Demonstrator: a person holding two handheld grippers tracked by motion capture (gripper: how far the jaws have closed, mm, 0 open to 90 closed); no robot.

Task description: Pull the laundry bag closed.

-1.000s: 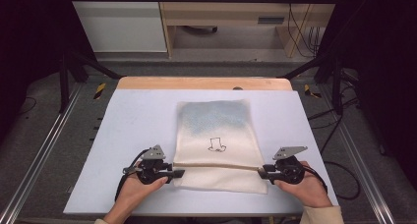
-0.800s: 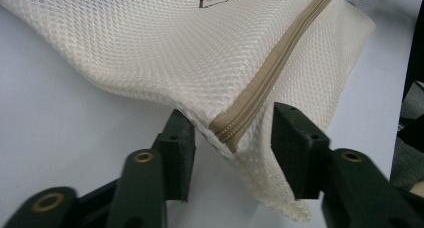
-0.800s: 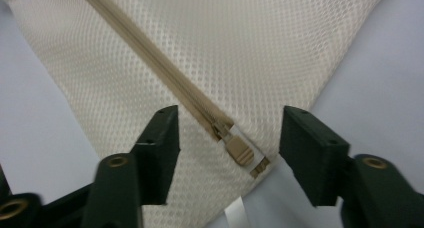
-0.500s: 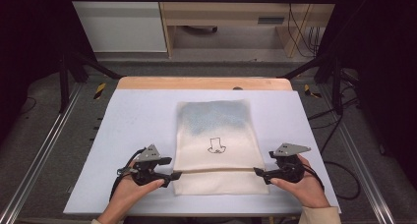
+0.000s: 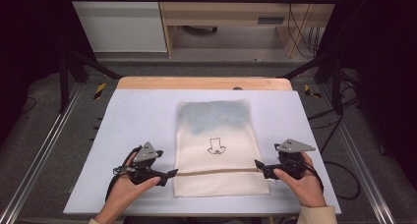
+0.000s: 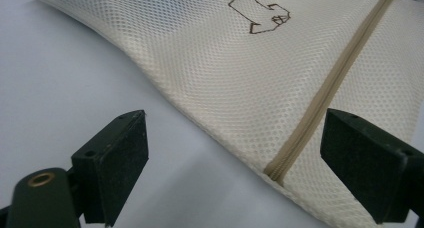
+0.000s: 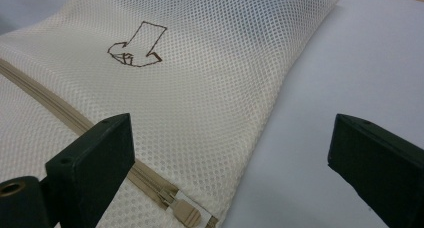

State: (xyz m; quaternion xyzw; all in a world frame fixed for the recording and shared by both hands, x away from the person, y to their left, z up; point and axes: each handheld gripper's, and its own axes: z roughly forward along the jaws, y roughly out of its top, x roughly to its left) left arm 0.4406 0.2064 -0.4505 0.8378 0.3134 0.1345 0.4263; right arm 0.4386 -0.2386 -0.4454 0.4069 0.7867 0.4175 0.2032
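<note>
Left gripper (image 5: 169,174) and right gripper (image 5: 257,165) spread wide, gripping nothing, set at opposite edges of mesh bag (image 5: 220,150). Flat on pale table (image 5: 133,121), lengthwise, centred toward near edge. Tan zipper (image 5: 216,172) across near end, between both grippers. Zipper pull (image 7: 187,214) at right side. Small dark outline drawing (image 5: 215,147) mid-bag.

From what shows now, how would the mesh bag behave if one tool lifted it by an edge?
The mesh bag would probably drape and sag: it lies flat and thin, and its edge waves in the left gripper view. It looks light, being open netting with only a faint bluish shade inside. The weave should grip fairly well; the zip would stay a slightly firmer line.
</note>
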